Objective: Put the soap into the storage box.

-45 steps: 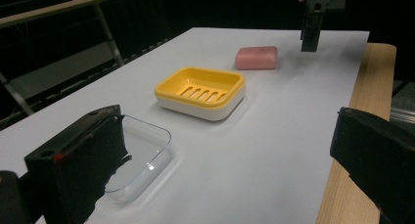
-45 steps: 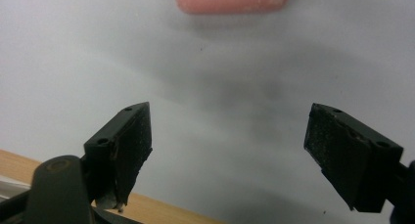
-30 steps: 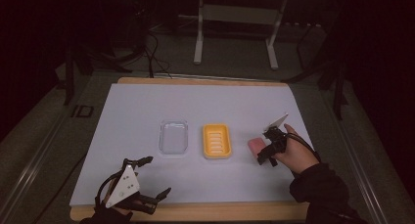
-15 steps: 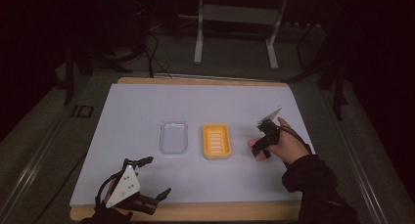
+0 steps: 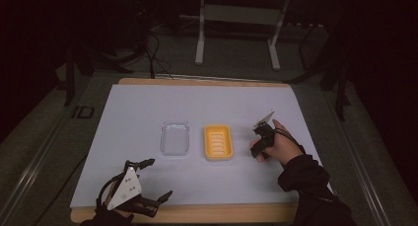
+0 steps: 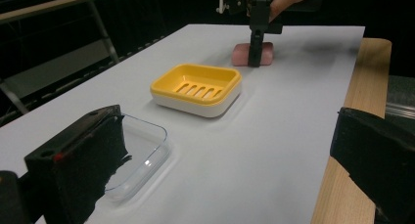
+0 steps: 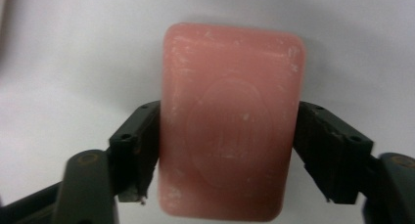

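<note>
A rectangular pink bar of soap is being clamped between the two black jaws of the right gripper, one jaw pressing on each long side. In the left gripper view the bar is seen lying on the pale sheet covering the table, well to the right of the yellow slotted plastic soap dish, so it is judged that the bar is being gripped but is not yet being lifted. What is left, as far as can be judged, is the carrying of the bar across to the dish and its setting down on the slotted tray; the placing of the clear plastic lid, which is lying just beside the dish on its left, may then be called for.

The left gripper is being held idle near the front edge of the table, with its jaws standing wide apart and nothing between them.

By count, one bar of soap, one yellow dish, one clear lid and two grippers are being shown.
</note>
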`<state>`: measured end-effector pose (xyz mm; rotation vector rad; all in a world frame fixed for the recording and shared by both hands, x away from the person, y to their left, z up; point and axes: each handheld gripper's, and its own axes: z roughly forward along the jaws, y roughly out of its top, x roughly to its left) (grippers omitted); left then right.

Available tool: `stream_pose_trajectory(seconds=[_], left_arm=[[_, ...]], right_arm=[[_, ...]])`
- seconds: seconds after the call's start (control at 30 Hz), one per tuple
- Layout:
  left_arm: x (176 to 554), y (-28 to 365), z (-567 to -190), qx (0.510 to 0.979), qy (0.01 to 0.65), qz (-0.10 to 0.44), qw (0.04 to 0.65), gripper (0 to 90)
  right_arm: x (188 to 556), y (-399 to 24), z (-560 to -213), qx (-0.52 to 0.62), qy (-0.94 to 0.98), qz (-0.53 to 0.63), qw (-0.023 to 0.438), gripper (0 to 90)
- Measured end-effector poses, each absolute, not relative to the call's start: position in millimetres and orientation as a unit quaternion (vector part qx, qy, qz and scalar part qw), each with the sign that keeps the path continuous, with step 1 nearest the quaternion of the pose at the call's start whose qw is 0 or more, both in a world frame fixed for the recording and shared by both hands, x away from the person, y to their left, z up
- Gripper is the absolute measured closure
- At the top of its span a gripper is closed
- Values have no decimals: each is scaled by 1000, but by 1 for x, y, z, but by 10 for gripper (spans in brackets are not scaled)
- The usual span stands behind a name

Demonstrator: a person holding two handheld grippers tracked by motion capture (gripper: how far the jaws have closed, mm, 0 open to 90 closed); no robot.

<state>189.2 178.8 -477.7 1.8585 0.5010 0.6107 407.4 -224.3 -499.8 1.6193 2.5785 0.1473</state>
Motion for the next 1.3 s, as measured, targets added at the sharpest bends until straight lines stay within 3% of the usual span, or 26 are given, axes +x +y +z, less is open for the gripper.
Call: stream_pose_trajectory(seconds=[0.53,0.83,1.3], left_arm=[[190,178,-478,782,209,256,528,6],[190,178,-478,782,209,257,529,6],[189,178,-478,779,210,259,530,6]], right_arm=[[405,-219,-499,556,828,47,53,373],[401,-220,-467,647,756,72,66,374],[396,-200,-423,661,740,99,76,374]])
